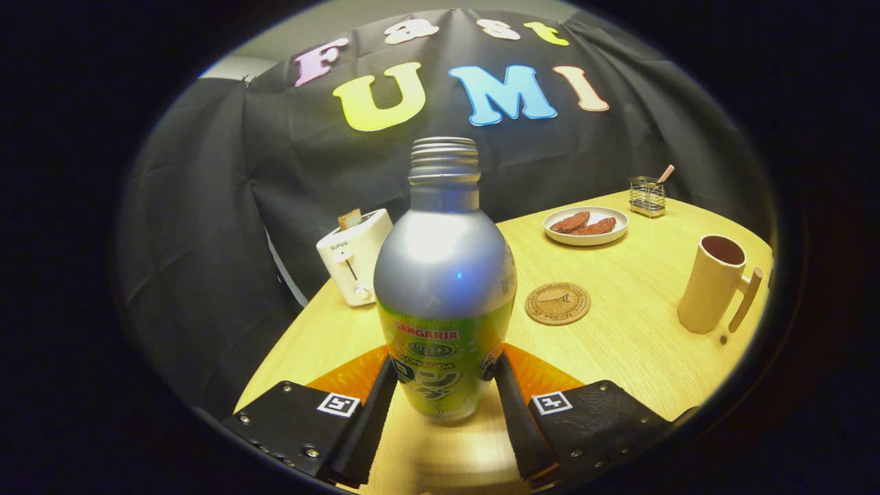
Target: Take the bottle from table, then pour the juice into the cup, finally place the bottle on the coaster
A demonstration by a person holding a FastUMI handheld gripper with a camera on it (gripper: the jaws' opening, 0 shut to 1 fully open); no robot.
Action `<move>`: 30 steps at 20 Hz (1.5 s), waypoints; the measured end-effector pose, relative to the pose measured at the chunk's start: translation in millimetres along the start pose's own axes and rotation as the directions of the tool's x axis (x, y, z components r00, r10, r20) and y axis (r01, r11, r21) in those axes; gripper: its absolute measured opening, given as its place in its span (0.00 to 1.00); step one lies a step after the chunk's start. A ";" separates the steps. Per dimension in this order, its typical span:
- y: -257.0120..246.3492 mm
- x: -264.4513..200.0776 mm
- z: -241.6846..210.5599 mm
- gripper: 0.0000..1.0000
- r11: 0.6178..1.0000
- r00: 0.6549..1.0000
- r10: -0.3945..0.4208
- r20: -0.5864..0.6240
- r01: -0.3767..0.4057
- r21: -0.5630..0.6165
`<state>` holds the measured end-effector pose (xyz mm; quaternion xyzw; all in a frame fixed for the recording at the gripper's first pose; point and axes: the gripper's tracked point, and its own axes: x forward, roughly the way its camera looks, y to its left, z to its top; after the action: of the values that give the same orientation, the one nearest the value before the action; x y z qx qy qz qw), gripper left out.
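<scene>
On the far left of the wooden table (639,344), beside the bottle's shoulder, you have a white toaster (354,258) with a slice of bread (349,218) standing in its slot. Nearer to you, your gripper (445,385) has the bottle (445,289) between its two fingers: the left finger (375,412) lies against the bottle's lower left side and the right finger (517,412) against its lower right, so both seem to press on the green label part. The bottle stands upright, silver above, cap off, its threaded neck open. Whether its base touches the table or hangs just above it, you cannot tell from here.

Just right of the bottle and a little farther off lies the round cork coaster (557,303), bare and flat on the table. Beyond it, far across, a white plate (585,226) carries two brown pieces of food. Farther right stands a small wire holder (647,196) with a stick in it. Nearest on the right, well apart from the coaster, stands the tall cream cup (715,285), handle turned right.
</scene>
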<state>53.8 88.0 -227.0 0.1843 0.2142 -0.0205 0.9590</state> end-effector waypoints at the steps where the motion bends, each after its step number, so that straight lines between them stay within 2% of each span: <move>1: -5.4 -2.2 4.6 0.76 1.000 1.000 -0.012 0.005 0.012 0.014; 4: -21.3 -8.3 15.5 0.76 0.998 0.999 -0.041 0.012 0.041 0.055; 8: -43.6 -13.3 26.8 0.76 0.978 0.998 -0.068 0.017 0.064 0.198; 14: -83.9 -23.7 51.3 0.76 0.958 0.987 -0.150 0.060 0.130 0.255; 18: -96.1 -22.7 61.5 0.76 0.940 0.989 -0.131 0.061 0.105 0.325; 22: -99.4 -18.0 65.7 0.76 0.901 0.995 -0.091 0.041 0.065 0.429; 25: -101.3 -17.0 70.4 0.76 0.856 0.997 -0.059 0.048 0.026 0.516; 30: -110.0 -18.1 68.6 0.76 0.801 0.997 -0.061 0.040 0.025 0.598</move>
<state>52.0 -40.0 -199.7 0.4709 0.1736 -0.1137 0.8575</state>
